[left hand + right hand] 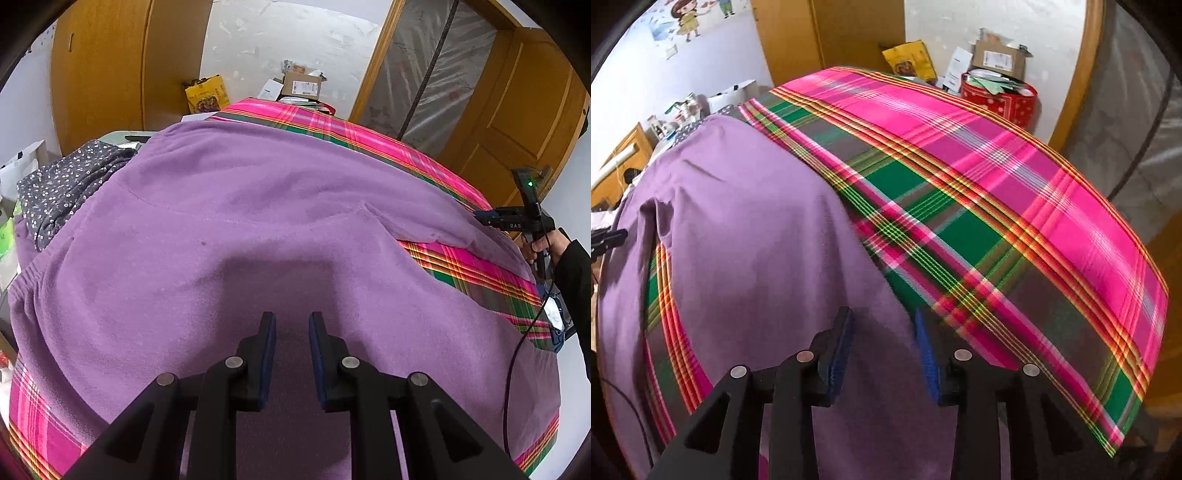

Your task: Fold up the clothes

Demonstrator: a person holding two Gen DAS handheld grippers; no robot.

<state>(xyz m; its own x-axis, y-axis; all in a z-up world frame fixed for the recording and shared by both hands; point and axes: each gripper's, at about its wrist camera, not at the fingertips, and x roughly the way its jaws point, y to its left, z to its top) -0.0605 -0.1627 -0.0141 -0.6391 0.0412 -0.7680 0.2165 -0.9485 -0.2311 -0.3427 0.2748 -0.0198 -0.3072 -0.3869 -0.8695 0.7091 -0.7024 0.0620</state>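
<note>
Nearest, the left gripper (291, 325) hovers over the purple garment (258, 221), its blue-padded jaws spread apart with nothing between them. The right gripper (882, 325) likewise has its jaws parted and gripping nothing, poised above the garment's edge where it meets the plaid cloth (997, 184). The garment lies spread flat across that pink-and-green cloth, covering most of it. Beyond, at the garment's left edge, a dark floral garment (70, 184) lies bunched. Farther back stand a yellow bag (207, 94), a cardboard box (301, 85), a red tin (1001, 98) and wooden doors (99, 70).
</note>
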